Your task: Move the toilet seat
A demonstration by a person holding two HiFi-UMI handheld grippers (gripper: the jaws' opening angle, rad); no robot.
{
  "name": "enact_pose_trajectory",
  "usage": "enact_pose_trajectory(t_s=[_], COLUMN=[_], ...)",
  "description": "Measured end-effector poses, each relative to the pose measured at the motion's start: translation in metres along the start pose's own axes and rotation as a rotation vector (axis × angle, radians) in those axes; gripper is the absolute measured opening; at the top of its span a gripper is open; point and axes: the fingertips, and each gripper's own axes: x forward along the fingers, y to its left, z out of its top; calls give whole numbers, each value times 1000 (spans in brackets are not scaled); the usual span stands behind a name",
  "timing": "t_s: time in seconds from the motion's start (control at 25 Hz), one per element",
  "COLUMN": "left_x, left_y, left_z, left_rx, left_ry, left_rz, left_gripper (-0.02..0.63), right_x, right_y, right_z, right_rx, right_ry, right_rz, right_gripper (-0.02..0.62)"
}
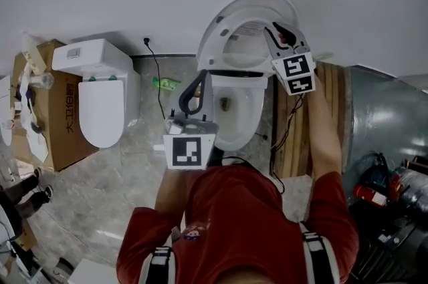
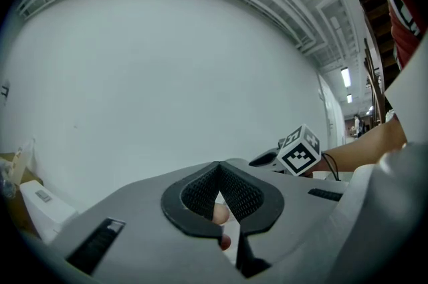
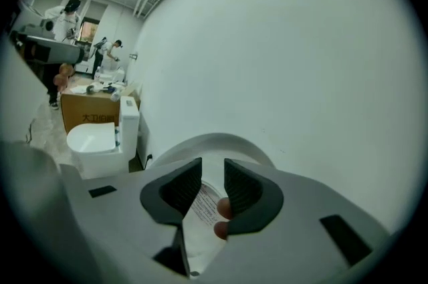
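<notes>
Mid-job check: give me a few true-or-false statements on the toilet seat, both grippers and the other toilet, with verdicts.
1. The toilet seat stands raised toward the wall. True.
2. The right gripper has its jaws closed together. False: they stand apart and press on nothing.
3. The left gripper grips the seat. False: its jaws are shut on nothing, in front of the bowl.
4. The second toilet, at the left, has its lid down. True.
</notes>
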Motion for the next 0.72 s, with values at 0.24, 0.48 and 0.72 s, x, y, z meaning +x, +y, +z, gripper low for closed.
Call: enact_pose_trajectory(t_s=[0.24,0.48,0.72], left_x=[5,3,1], left_y=[8,16,22], left_z=[-7,-18,-28], left_rx=[-15,-16,-20], left_ry=[9,37,46], left_rz=[19,41,60], left_gripper=[9,9,9], right_x=[48,83,100], right_y=[-12,-7,-8], right_z=[-15,-41,-60], right_rx=[-174,-278,-388], right_ry=[123,276,375], right_rz=[80,221,276], right_gripper=[142,211,236])
